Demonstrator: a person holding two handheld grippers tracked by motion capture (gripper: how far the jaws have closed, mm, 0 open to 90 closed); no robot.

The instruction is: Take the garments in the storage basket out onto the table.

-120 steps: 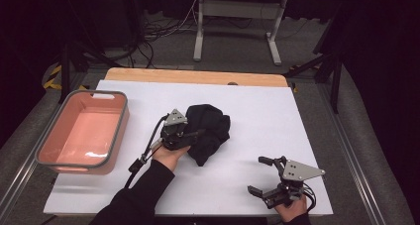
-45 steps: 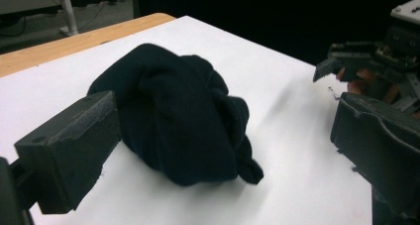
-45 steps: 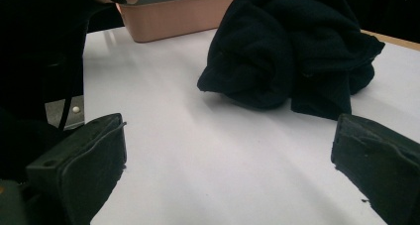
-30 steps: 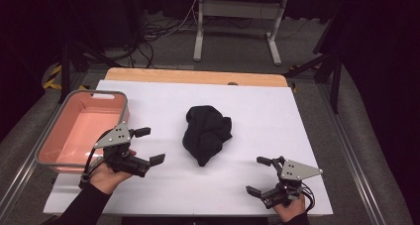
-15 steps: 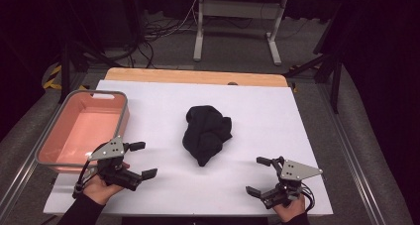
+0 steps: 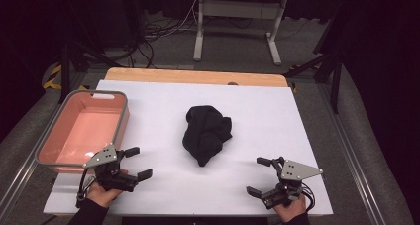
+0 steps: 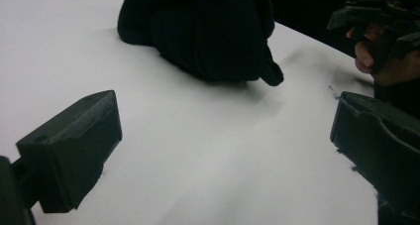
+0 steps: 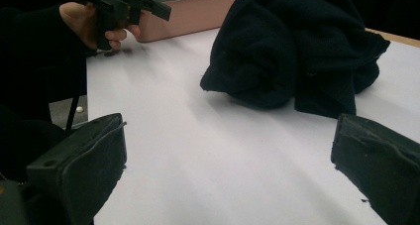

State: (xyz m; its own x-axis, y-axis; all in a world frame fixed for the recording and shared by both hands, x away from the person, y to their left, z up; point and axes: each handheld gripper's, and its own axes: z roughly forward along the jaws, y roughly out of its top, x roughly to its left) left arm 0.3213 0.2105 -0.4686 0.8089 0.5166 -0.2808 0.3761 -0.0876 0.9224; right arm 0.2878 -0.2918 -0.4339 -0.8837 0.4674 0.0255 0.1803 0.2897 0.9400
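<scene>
While the black cloth (image 6: 206, 133) sits bunched in the middle of the white table (image 6: 148, 101), the left gripper (image 6: 133, 162) has pulled right away from it: four seconds back it was at the cloth's left edge, and now it's down by the near corner of the pink bin (image 6: 81, 128), jaws spread wide and holding nothing. That reads to me as a release and a reset, not a carry to the bin. The right gripper (image 6: 258, 176) hasn't budged, parked well to the cloth's near right, jaws apart and empty too. The cloth itself is a dark, crumpled heap, thick folds rolled over one another, a small tail poking out toward the person's side. Seen along the left gripper view, the cloth (image 7: 203, 29) lies well ahead, clear of both jaws.
</scene>
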